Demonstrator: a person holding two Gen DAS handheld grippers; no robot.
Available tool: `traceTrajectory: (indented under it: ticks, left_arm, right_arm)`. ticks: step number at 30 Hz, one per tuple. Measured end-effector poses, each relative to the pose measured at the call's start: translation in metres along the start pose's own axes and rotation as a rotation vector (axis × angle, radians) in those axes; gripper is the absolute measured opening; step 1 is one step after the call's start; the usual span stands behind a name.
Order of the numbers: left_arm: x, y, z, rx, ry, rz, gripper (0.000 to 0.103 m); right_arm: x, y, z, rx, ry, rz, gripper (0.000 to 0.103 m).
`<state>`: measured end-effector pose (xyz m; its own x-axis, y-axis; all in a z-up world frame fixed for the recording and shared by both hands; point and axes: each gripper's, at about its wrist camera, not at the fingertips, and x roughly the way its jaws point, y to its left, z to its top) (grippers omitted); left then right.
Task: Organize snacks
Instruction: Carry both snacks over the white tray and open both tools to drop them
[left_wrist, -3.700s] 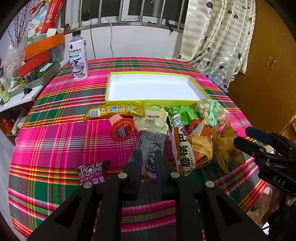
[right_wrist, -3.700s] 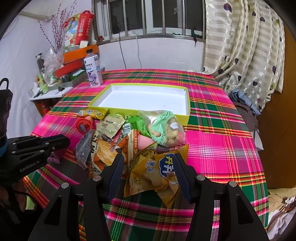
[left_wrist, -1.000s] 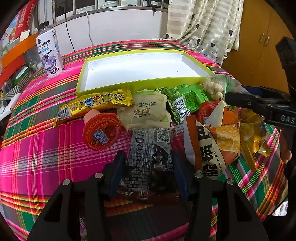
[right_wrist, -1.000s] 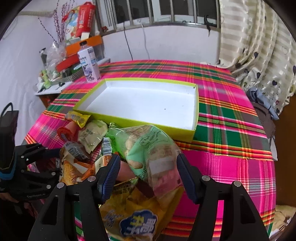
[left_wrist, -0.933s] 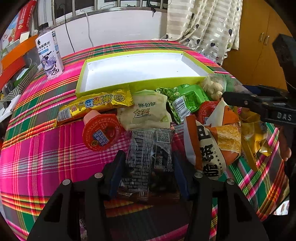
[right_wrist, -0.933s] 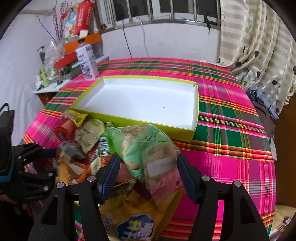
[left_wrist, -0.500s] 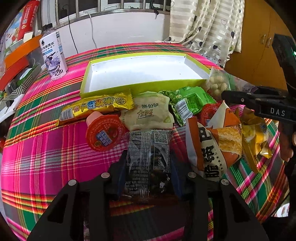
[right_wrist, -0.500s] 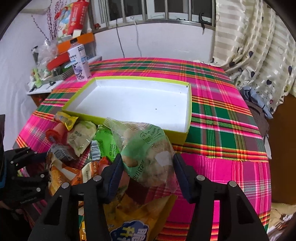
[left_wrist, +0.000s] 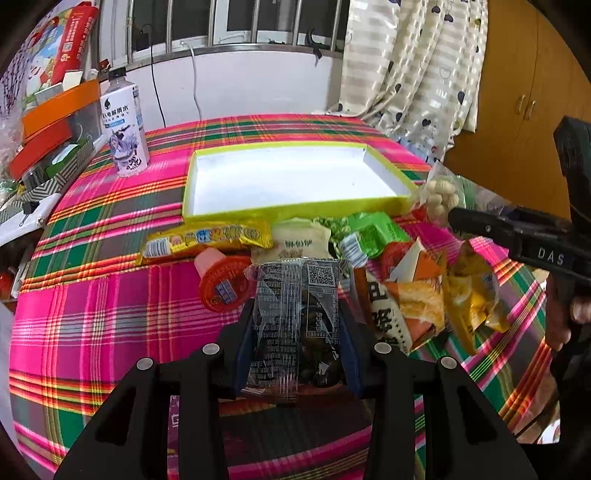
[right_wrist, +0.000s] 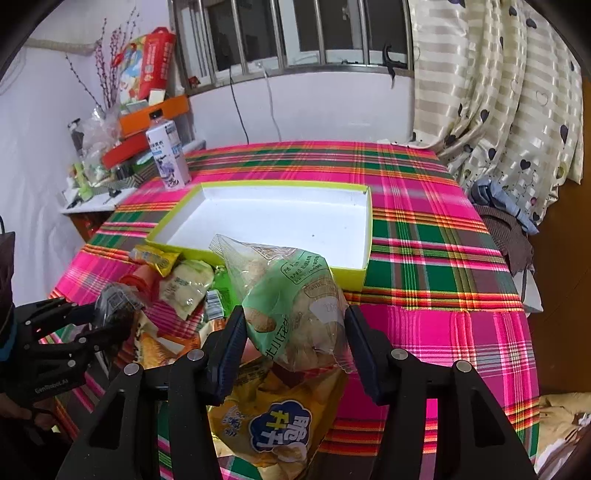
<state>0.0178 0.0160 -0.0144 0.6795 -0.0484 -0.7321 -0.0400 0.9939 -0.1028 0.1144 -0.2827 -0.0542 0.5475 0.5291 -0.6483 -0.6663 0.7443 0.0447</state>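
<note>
My left gripper (left_wrist: 297, 325) is shut on a dark clear snack packet (left_wrist: 295, 317) and holds it up off the plaid cloth; it also shows in the right wrist view (right_wrist: 114, 306). My right gripper (right_wrist: 295, 328) is shut on a green clear bag of puffs (right_wrist: 291, 299), lifted above the pile; that bag shows in the left wrist view (left_wrist: 439, 192). An empty yellow-green box (left_wrist: 295, 212) with a white floor lies beyond the pile, also in the right wrist view (right_wrist: 347, 275). Loose snacks lie in front of it: a yellow bar (left_wrist: 207, 238), a red jelly cup (left_wrist: 221, 284), a pale pouch (left_wrist: 301, 242).
A white drink bottle (left_wrist: 123, 136) stands at the box's far left corner. A cluttered side shelf (right_wrist: 110, 162) lies off the table's left edge. A yellow chip bag (right_wrist: 269, 417) lies under my right gripper. Curtains (right_wrist: 498, 92) hang at the right.
Both grippers have closed on their packets and lifted them off the pile. The green bag now hangs nearer the box's front wall.
</note>
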Motion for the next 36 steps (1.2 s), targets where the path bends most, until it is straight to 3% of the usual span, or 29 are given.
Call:
traceTrajectory:
  ticks: [23,36]
  left_arm:
    - [0.019,0.022,0.079,-0.018,-0.049,0.039,0.042]
    - [0.080,0.045,0.127,-0.043,0.000,0.059,0.042]
  right_arm:
    - [0.018,0.006,0.051,-0.049,-0.034,0.006,0.053]
    - [0.075,-0.012,0.094,-0.081,0.021,-0.034,0.053]
